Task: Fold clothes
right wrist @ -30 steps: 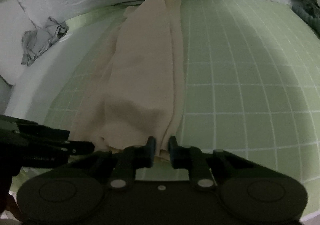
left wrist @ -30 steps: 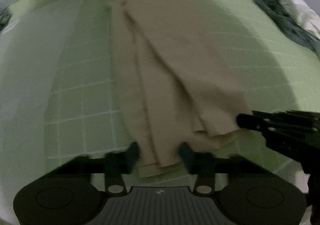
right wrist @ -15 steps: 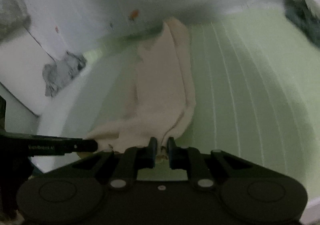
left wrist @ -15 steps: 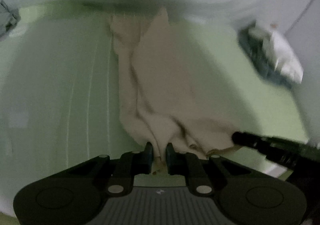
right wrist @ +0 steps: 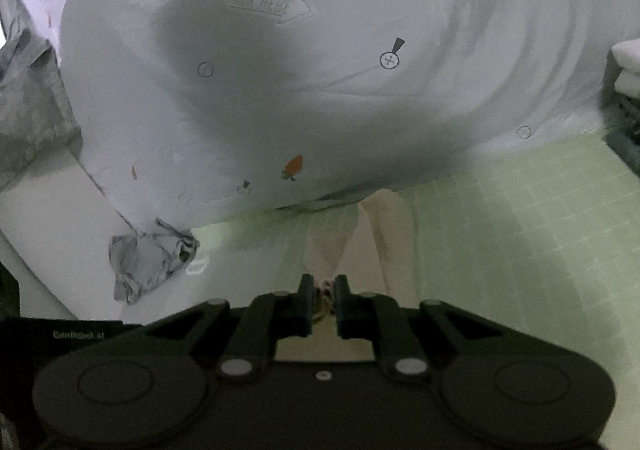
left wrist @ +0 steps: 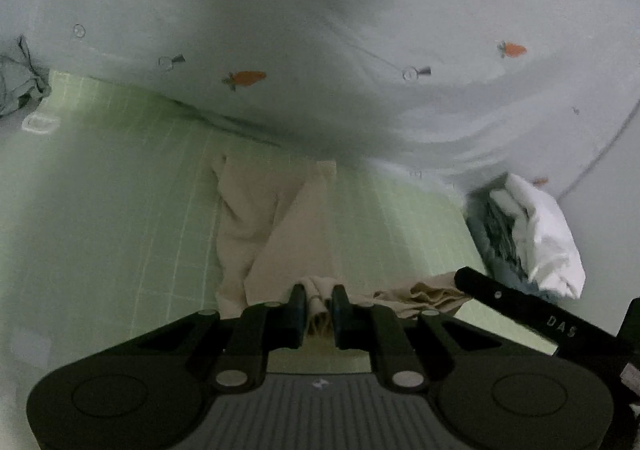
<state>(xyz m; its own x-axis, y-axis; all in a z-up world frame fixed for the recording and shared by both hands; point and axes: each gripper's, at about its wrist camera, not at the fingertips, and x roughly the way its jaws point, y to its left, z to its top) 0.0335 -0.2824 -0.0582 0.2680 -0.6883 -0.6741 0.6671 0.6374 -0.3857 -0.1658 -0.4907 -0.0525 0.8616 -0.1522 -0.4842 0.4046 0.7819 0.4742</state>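
A white quilt printed with carrots [left wrist: 320, 50] is heaped along the far side and fills most of both views, so the working space is the green gridded mat [left wrist: 120, 190] in front of it; the mat's squares likely serve as a guide for keeping folds straight. On that mat lies the beige garment [left wrist: 276, 218], a long narrow piece running from the foot of the quilt back toward the cameras, its far end flat on the mat and its near end raised, which reads as a lengthwise fold in hand: the near hem is being carried toward the far end. To the right of it, well apart, sits a pile of white and dark clothes [left wrist: 536, 234], and at the left edge a crumpled grey cloth [right wrist: 148, 258], both kept off the folding area. The left gripper [left wrist: 319, 304] has its jaws drawn nearly together, pinching a bunched corner of the beige garment between them. The right gripper [right wrist: 322, 296] is likewise almost closed on the other near corner, a thin wad of fabric showing in the narrow gap. Holding both corners level keeps the hem taut and square for laying down
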